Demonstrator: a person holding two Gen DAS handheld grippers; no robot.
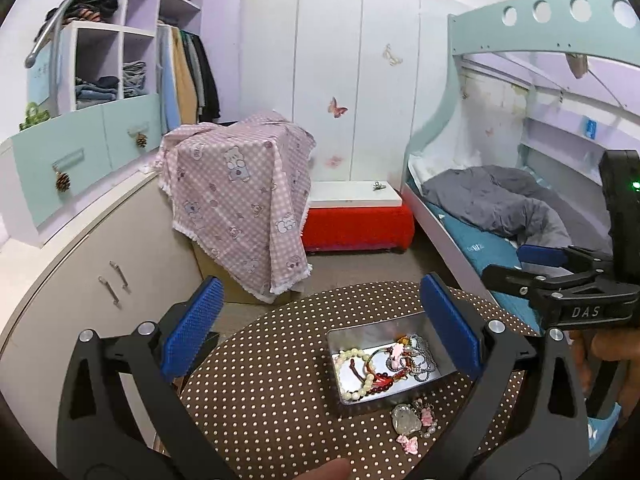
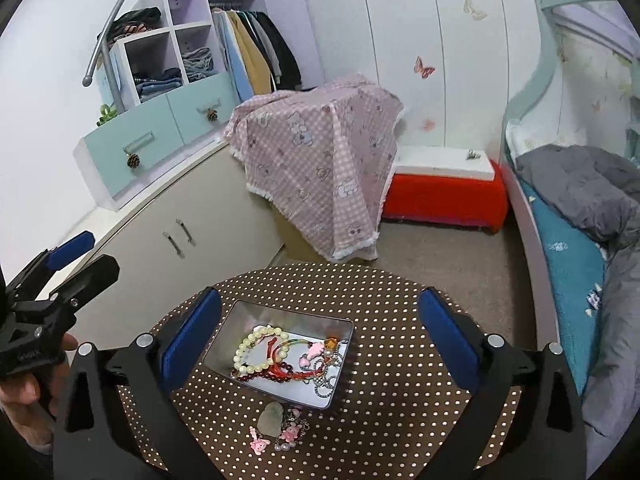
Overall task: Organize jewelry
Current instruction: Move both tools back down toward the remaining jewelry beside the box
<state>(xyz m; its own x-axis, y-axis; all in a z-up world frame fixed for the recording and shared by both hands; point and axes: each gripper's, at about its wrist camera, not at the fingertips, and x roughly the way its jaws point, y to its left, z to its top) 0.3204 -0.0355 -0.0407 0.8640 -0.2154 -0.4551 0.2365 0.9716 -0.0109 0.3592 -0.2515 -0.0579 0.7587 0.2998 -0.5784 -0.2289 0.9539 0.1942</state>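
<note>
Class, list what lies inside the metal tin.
The metal tin holds a pearl bracelet, red cord, dark red beads, pink charms and silver chains; anything beneath that tangle is hidden.

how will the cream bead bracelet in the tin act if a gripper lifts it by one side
The cream bead bracelet will probably go limp, since it looks like separate beads on a cord. Its round, glossy beads may slip between flat pads. It lies against the red cord and dark bead strand in the metal tin, so those may drag along.
</note>
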